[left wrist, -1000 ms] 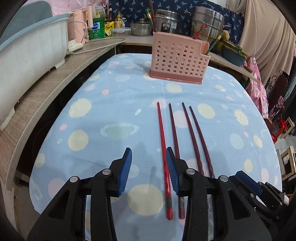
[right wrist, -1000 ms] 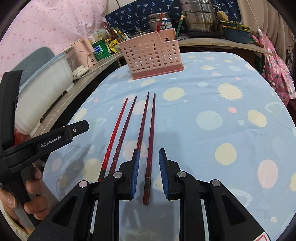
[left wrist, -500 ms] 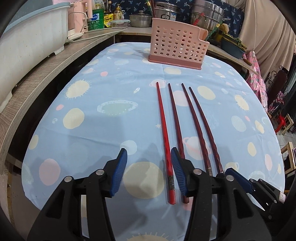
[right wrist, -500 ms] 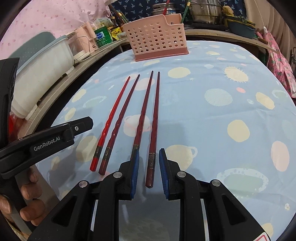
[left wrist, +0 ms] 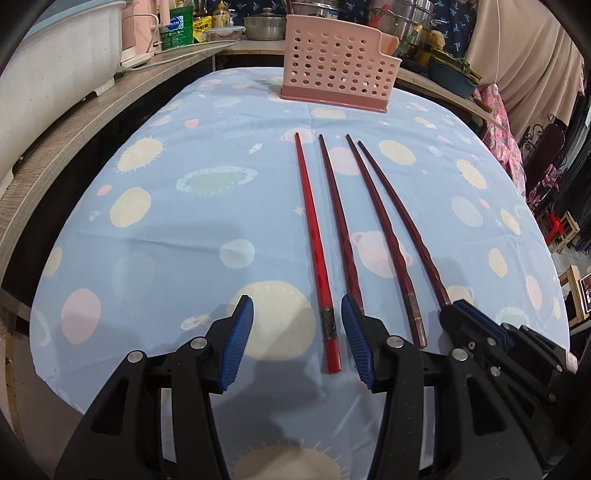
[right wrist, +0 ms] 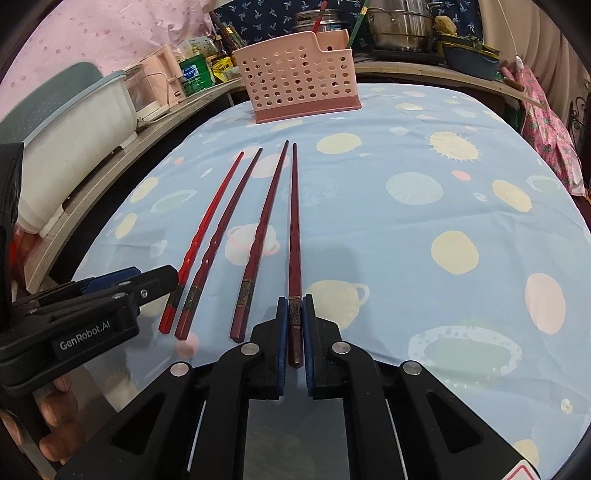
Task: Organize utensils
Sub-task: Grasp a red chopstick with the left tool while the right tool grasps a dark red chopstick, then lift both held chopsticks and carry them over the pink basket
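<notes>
Four long chopsticks lie side by side on the blue patterned tablecloth [left wrist: 207, 229], thick ends toward me. My right gripper [right wrist: 294, 317] is shut on the thick end of the rightmost dark red chopstick [right wrist: 294, 221], which still rests on the cloth. My left gripper [left wrist: 297, 328] is open over the leftmost bright red chopstick [left wrist: 314, 236], whose thick end lies between the fingers, close to the right finger [left wrist: 354, 332], with neither pad pressing on it. A pink perforated utensil basket [left wrist: 340, 74] stands upright at the table's far end. In the left wrist view the right gripper [left wrist: 456, 310] shows at the lower right.
A wooden shelf [left wrist: 66, 140] along the left carries a white tub [left wrist: 55, 59]. Bottles and steel pots [right wrist: 399, 26] crowd the counter behind the basket. A person's hand [right wrist: 55, 424] holds the left gripper [right wrist: 147, 284]. The table's near edge lies just below both grippers.
My right jaws have closed onto the rightmost chopstick. The left jaws have widened, and the left gripper has sunk toward the bright red chopstick's thick end.
</notes>
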Motion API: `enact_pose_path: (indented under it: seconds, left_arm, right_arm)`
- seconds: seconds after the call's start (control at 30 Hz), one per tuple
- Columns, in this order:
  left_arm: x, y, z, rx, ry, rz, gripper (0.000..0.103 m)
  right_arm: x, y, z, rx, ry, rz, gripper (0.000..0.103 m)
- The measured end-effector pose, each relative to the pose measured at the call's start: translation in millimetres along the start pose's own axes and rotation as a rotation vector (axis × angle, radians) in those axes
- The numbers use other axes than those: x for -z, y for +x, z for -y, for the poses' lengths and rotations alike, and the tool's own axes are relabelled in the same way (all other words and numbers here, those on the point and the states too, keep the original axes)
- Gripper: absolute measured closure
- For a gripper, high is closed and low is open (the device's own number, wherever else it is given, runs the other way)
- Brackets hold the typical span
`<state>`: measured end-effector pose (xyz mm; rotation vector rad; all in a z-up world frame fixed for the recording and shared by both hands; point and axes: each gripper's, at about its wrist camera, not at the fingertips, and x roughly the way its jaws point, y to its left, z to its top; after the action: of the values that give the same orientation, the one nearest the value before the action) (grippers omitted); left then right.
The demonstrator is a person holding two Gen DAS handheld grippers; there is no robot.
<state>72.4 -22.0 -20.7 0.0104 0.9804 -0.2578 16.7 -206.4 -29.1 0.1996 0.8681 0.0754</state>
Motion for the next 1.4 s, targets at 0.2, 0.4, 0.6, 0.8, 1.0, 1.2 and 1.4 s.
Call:
enact_pose_path:
  seconds: [0.2, 0.4, 0.6, 0.8, 1.0, 1.2, 1.4]
  left_arm:
    - [7, 3, 4, -0.006, 0.021, -0.009, 0.056]
    - [8, 3, 5, -0.023, 0.033, 0.000, 0.059]
    - [8, 3, 4, -0.027, 0.038, 0.003, 0.077]
    - [8, 4, 3, -0.017, 0.040, 0.000, 0.094]
    - [6, 3, 0, 0.019, 0.020, -0.012, 0.096]
    - [2, -4, 0, 0.026, 0.015, -0.003, 0.096]
    - [-10, -25, -1, 0.039, 0.008, 0.028, 0.096]
  right_arm:
    - [0, 0, 0, -0.005, 0.004, 0.002, 0.096]
    - [1, 0, 1, -0.004, 0.005, 0.008, 0.096]
    - [1, -1, 1, 0.000, 0.001, 0.011, 0.096]
    - [1, -1, 0, 0.001, 0.000, 0.013, 0.096]
    - [1, -1, 1, -0.001, 0.008, 0.011, 0.096]
    - [-2, -4, 6, -0.018, 0.046, 0.004, 0.096]
    - [-14, -20, 12, -0.033, 0.076, 0.039, 0.096]
